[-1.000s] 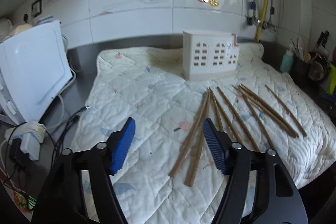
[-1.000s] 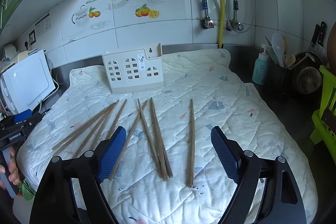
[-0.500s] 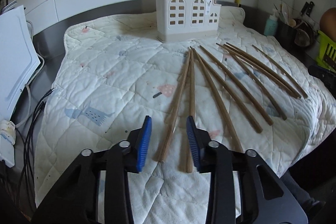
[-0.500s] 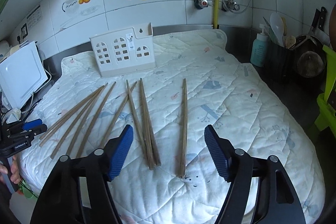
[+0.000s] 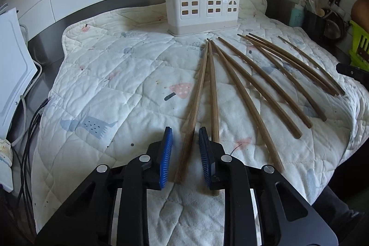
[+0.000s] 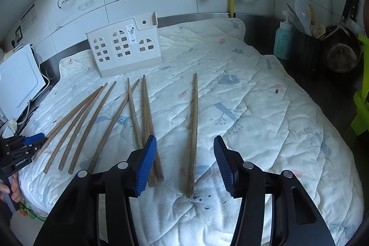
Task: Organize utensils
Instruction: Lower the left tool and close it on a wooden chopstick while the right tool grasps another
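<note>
Several brown wooden chopsticks (image 5: 253, 89) lie fanned out on a quilted white cloth (image 5: 115, 89) in front of a white utensil holder (image 5: 200, 8) with arched cut-outs. My left gripper (image 5: 185, 130) hovers low over the near end of the leftmost chopstick (image 5: 196, 103). Its jaws are closing, the stick lies between the blue pads, and a gap shows on both sides. My right gripper (image 6: 184, 138) straddles the lone chopstick on the right (image 6: 193, 126). Its jaws are also closing and stand well clear of it. The holder (image 6: 124, 50) stands behind.
A white appliance (image 5: 11, 75) and cables (image 5: 30, 130) sit off the cloth's left edge. At the right stand a teal bottle (image 6: 283, 43), a black tub of utensils (image 6: 306, 50), a dark pan (image 6: 341, 54) and a green rack (image 6: 362, 93). Pipes run down the tiled wall.
Both grippers have sunk toward the cloth and their jaws have narrowed. The left now has the leftmost chopstick between its pads; the right has closed in around the lone right chopstick.
</note>
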`<state>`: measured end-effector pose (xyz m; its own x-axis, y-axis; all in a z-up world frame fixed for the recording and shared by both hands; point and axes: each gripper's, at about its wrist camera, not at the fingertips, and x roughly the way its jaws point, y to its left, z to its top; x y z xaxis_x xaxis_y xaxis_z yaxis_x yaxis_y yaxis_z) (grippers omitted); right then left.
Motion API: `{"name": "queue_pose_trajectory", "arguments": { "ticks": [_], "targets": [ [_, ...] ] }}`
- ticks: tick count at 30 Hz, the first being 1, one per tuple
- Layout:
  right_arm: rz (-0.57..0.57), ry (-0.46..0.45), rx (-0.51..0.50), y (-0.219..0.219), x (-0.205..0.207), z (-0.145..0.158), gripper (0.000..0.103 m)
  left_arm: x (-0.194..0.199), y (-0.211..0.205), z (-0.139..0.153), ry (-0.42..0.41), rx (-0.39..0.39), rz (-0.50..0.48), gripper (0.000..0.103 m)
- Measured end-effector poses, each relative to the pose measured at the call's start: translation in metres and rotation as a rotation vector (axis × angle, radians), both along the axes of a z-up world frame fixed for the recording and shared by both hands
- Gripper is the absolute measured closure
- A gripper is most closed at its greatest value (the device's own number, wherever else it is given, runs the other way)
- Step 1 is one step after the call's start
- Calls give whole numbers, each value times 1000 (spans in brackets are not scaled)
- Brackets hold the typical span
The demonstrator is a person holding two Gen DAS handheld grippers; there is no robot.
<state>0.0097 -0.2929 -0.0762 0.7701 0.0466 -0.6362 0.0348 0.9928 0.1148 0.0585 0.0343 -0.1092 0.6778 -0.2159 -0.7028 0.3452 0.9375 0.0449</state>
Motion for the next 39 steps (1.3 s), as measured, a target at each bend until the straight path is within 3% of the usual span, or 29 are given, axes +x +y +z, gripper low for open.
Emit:
{"name": "queue_pose_trajectory", "arguments": {
  "ticks": [5, 9, 27, 30, 39],
  "targets": [
    [-10, 14, 12, -4, 4, -5, 60, -4, -5, 0, -22, 18, -16, 90],
    [-11, 24, 17, -5, 5, -9, 68, -4, -3, 0, -19, 2, -14, 90],
    [-12, 50, 28, -5, 11, -29, 87, -3, -3, -1, -13, -20, -3, 90],
    [-27, 42, 3, -2, 13, -32, 95, -3, -4, -1, -16, -8, 6, 90],
    [-30, -39, -49, -1, -3, -4, 96, -4, 1, 4, -2, -81, 9, 97]
  ]
}}
